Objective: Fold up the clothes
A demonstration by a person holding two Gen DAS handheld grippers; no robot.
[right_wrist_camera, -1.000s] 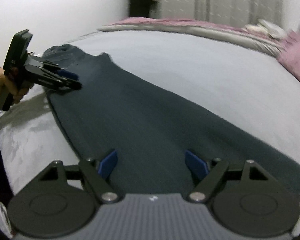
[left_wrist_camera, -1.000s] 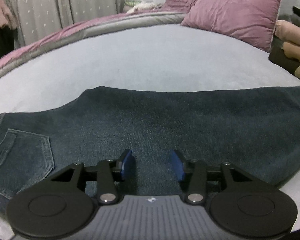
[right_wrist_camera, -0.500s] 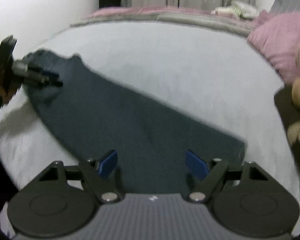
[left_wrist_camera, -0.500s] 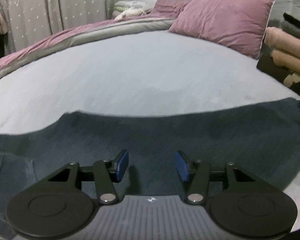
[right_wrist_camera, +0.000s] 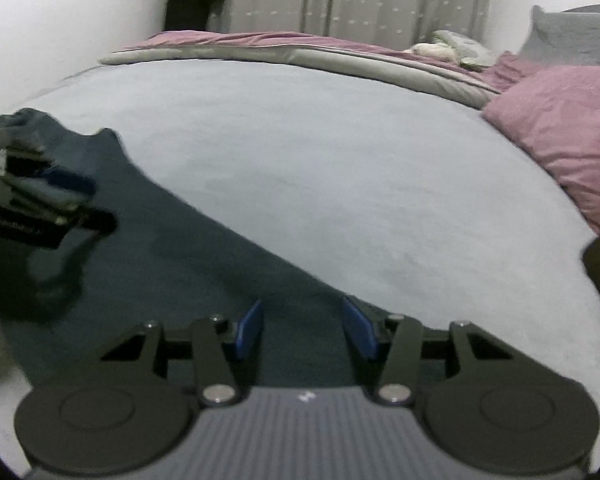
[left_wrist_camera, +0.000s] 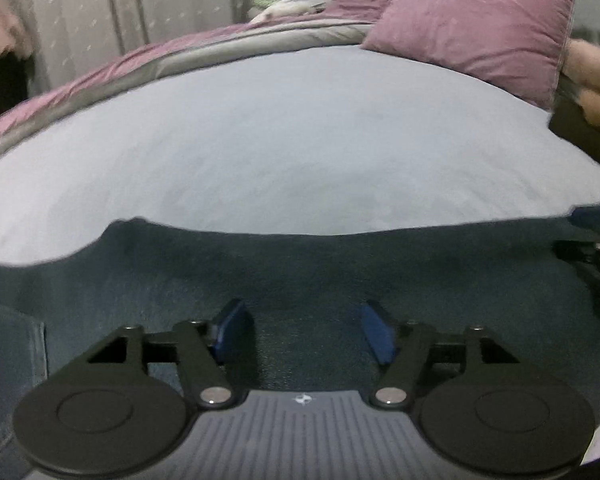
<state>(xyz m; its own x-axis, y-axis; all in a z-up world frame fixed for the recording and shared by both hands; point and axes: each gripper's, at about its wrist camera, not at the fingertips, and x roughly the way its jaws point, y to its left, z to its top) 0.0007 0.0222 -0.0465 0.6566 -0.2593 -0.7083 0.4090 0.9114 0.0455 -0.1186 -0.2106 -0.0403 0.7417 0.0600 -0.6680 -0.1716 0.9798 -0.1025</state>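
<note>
Left wrist view shows the left tongs (left_wrist_camera: 306,330) just widened, nothing pinched, above dark jeans (left_wrist_camera: 300,276) lying flat across the pale bed (left_wrist_camera: 284,140), while the right tongs (right_wrist_camera: 303,328), just narrowed yet gapped, hover over the jeans' other end, a pink pillow (right_wrist_camera: 568,128) beyond.

The jeans (left_wrist_camera: 300,272) are cut off by the left wrist view's left and right edges. In the right wrist view, the left tool (right_wrist_camera: 66,190) is blurred. The folded clothes (left_wrist_camera: 592,80) near the bed's head are cropped and smeared.
</note>
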